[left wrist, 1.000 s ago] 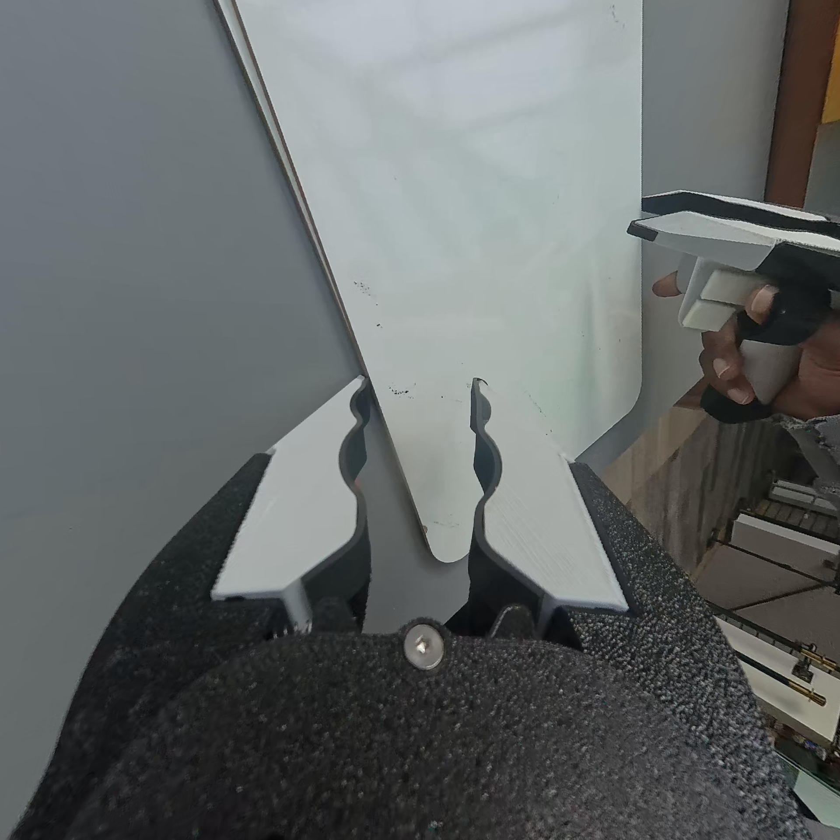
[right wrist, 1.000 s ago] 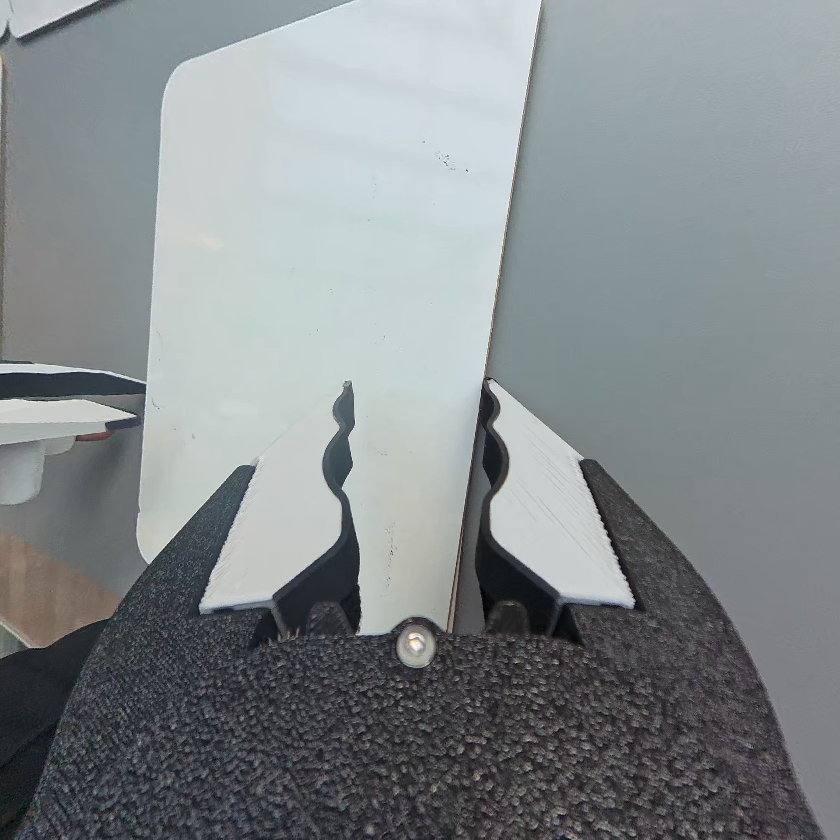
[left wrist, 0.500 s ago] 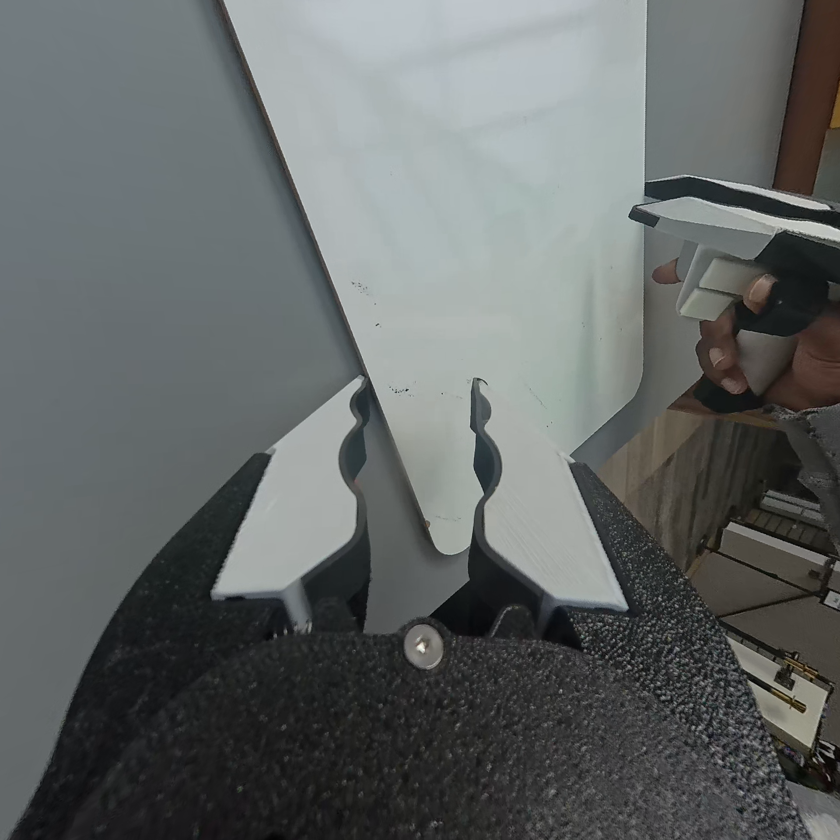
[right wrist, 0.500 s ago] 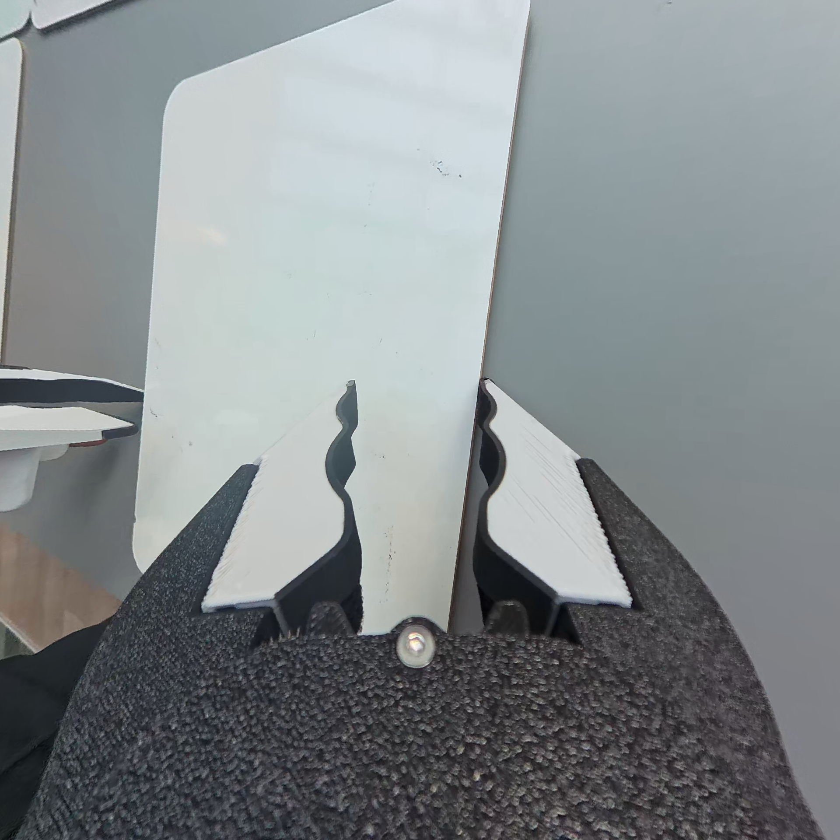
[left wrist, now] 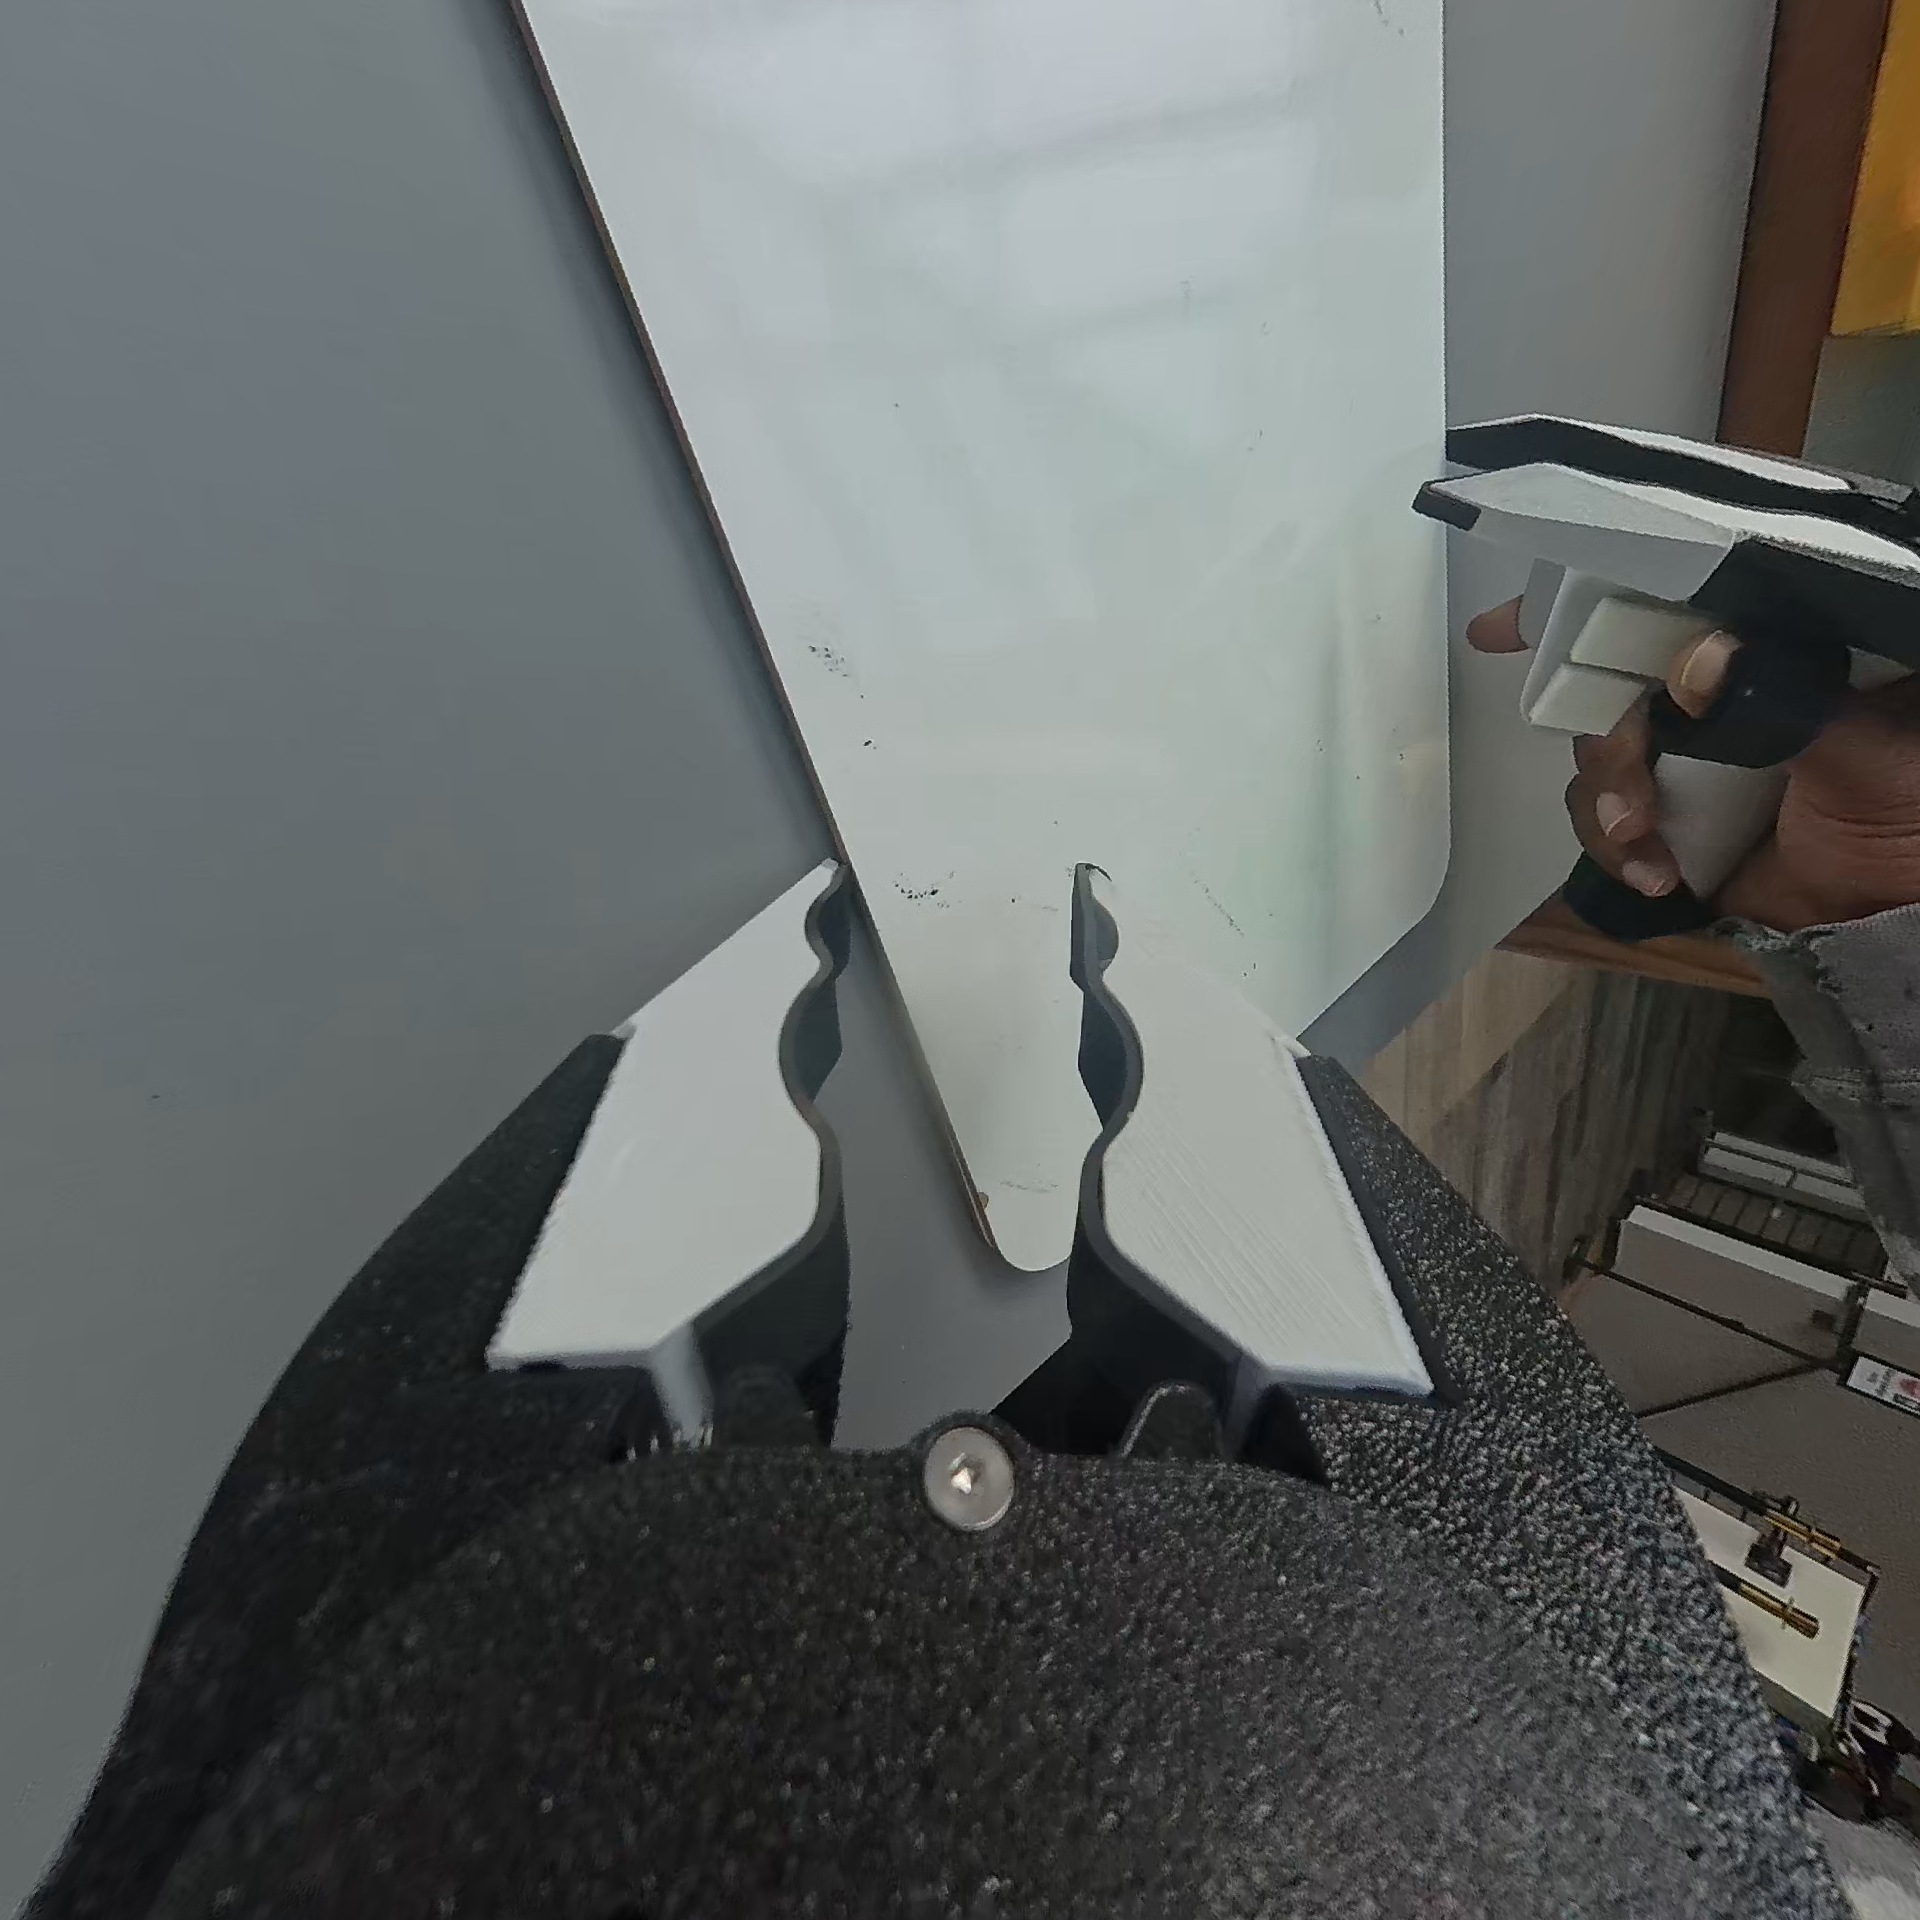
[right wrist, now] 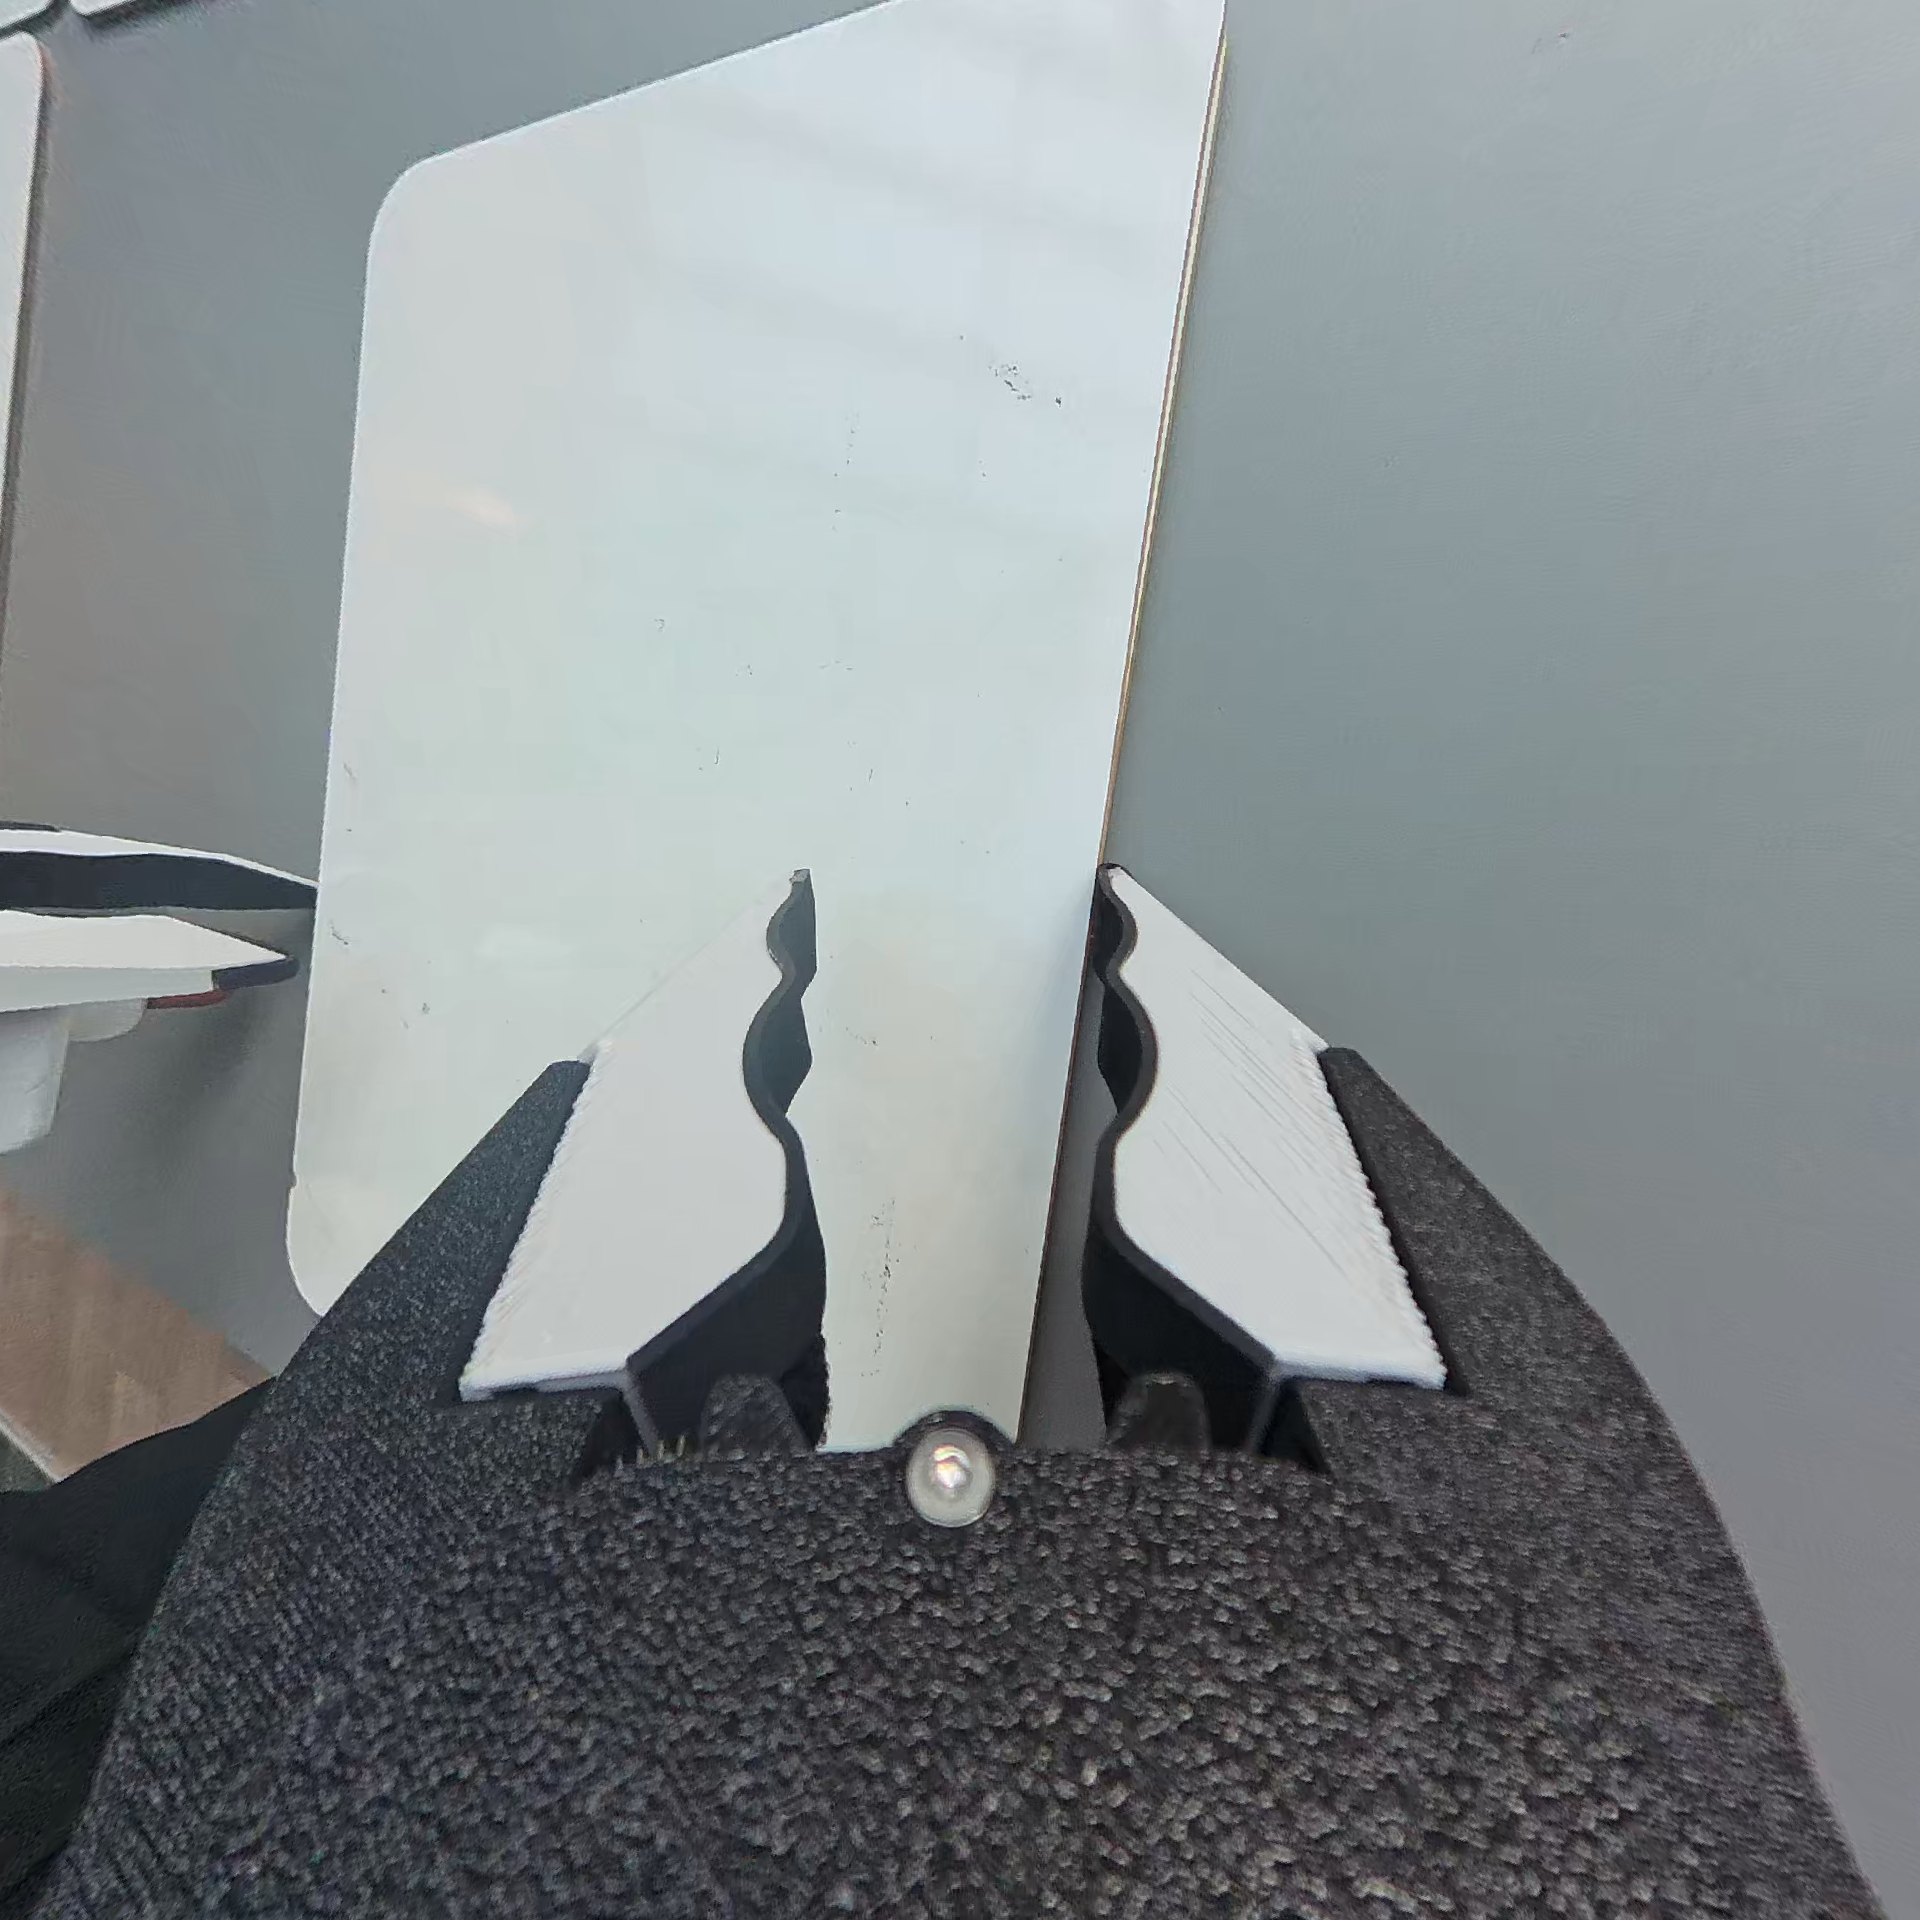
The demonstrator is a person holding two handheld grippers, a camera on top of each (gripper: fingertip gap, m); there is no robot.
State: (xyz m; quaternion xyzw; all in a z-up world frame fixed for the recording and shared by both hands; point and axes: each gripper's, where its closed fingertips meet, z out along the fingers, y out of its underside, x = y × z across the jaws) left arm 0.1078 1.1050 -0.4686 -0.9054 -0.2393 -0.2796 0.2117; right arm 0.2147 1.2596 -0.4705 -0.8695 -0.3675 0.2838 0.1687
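My left gripper (left wrist: 961, 883) stands with its jaws apart and nothing between them; its left fingertip (left wrist: 831, 883) lines up with the brown left edge of a white board (left wrist: 1039, 468), though I cannot tell whether it touches. The board's rounded lower corner shows in the gap between the jaws, farther off, against a grey wall (left wrist: 312, 520). My right gripper (right wrist: 951, 883) is likewise parted and empty, pointing at the same board (right wrist: 748, 623) from the other side, with the board's right edge running up just inside the right fingertip (right wrist: 1110, 883).

The board is a flat, glossy white panel with rounded corners and a thin brown edge, fixed flat on the wall. It carries only scattered dark specks and faint smears, and no tool is in either gripper.

To the right in the left wrist view my hand (left wrist: 1787, 790) grips the handle of the right gripper (left wrist: 1455, 499), near the board's right edge. Below it are a wooden ledge (left wrist: 1621, 935) and a tiled floor (left wrist: 1714, 1351), well apart from the board.
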